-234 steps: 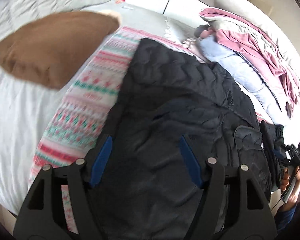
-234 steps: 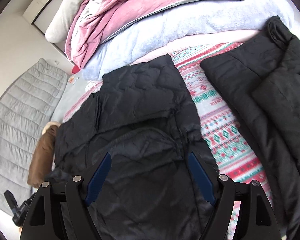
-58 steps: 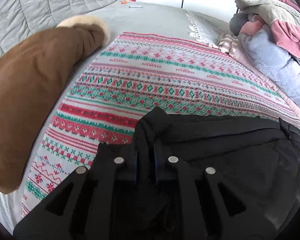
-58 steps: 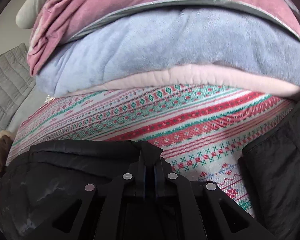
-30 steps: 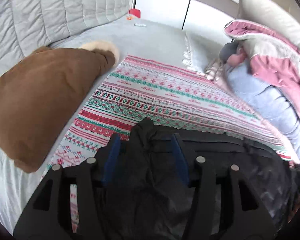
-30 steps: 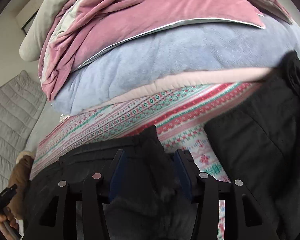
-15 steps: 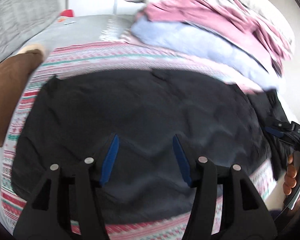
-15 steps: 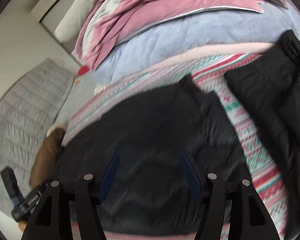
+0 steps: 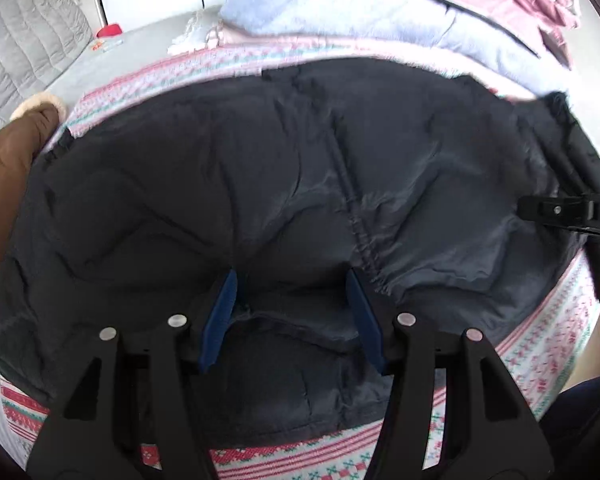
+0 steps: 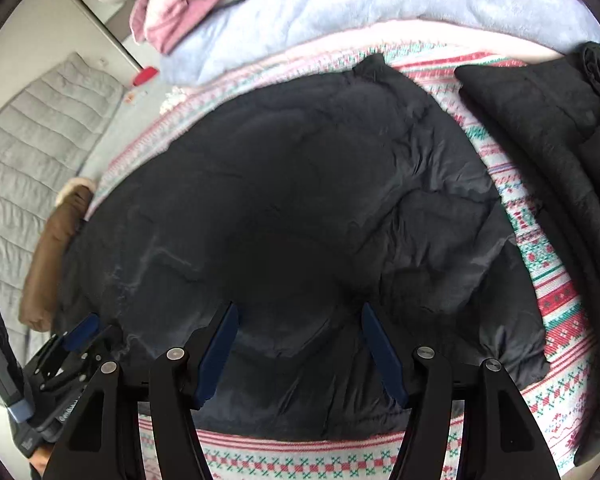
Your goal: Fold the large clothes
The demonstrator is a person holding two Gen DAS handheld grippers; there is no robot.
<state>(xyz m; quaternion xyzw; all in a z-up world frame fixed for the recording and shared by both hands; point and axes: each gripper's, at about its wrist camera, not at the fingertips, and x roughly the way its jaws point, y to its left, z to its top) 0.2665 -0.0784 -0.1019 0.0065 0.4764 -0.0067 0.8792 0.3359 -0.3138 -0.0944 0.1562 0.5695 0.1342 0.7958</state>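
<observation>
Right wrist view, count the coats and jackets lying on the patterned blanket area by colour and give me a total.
Black: 2, the folded black jacket under the gripper and a second black jacket at the right edge.
Brown: 1, the brown coat with pale trim, at the left.
Total: 3

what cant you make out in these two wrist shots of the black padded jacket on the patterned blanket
- Black padded jacket, left wrist view: near hem hidden behind the left gripper.
- Second black garment, right wrist view: cut off by the right edge, type unclear.
- Brown fur-trimmed coat, left wrist view: mostly cut off at the left edge.
- Small red object, right wrist view: too small to identify.
</observation>
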